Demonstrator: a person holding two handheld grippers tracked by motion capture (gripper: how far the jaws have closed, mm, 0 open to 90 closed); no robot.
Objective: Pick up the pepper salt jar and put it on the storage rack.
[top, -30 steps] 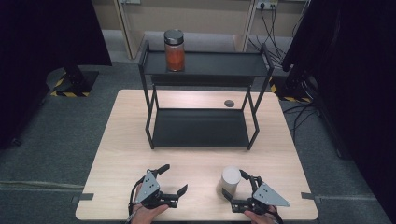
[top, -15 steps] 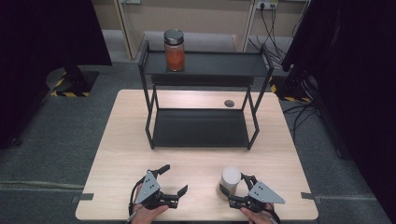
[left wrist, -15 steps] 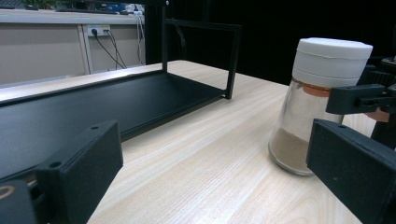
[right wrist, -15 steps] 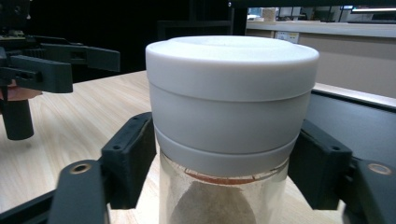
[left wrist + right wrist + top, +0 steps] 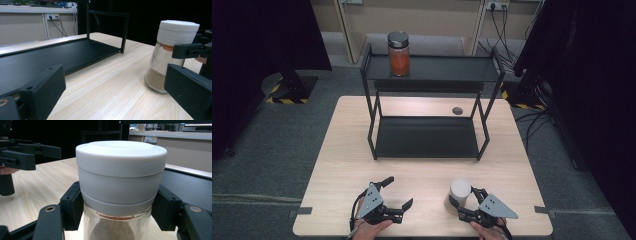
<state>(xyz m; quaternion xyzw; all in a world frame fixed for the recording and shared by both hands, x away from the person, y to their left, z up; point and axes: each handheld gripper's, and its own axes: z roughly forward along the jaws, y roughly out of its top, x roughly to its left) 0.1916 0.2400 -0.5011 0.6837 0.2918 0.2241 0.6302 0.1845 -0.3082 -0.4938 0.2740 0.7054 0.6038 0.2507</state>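
A glass jar with a white lid (image 5: 460, 187) (image 5: 121, 170) stands on the wooden table (image 5: 337, 165) near its front edge, holding a little brown powder. My right gripper (image 5: 463, 196) (image 5: 117, 212) is shut on it, a black pad pressed against each side just under the lid. My left gripper (image 5: 399, 191) (image 5: 112, 95) rests open on the table to the jar's left, with nothing between its jaws. In the left gripper view the jar (image 5: 172, 50) stands close at the right, with one right jaw across its neck.
A black two-tier metal rack (image 5: 432, 67) stands at the middle and back of the table. An orange-filled jar with a metal lid (image 5: 399, 54) sits on its top shelf. A small dark disc (image 5: 457, 110) lies behind the rack's lower shelf (image 5: 427, 137).
My right gripper has slid forward until its jaws are around the white-lidded jar and has shut on it. The left gripper has stayed in place.
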